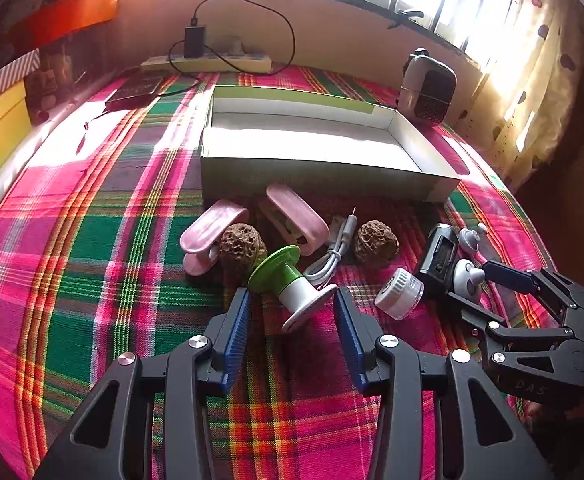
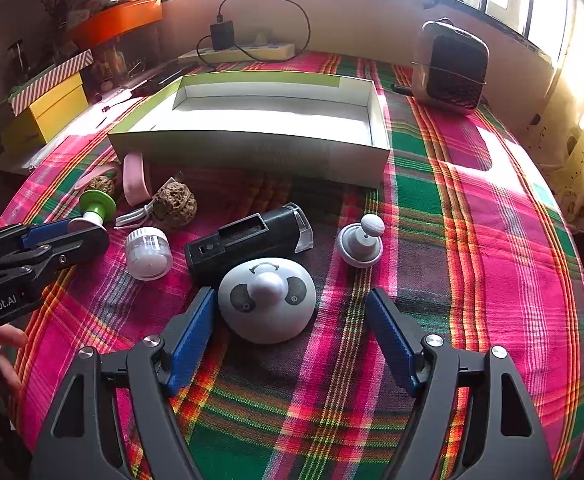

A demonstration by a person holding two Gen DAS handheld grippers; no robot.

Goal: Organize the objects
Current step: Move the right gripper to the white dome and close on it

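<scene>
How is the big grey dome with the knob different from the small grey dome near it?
The big dome is wider and has two dark oval marks and an arrow; the small dome is plain. The big dome's knob is short and smooth; the small dome carries a thin stem with a white textured ball. The big dome lies between the open right gripper's fingers; the small one lies apart. Both rest on the plaid cloth.

Box [image 2: 251,148] behind the clutter, dome [image 2: 267,300] before torch [image 2: 247,236] (touching), fan [image 2: 450,68] right
</scene>
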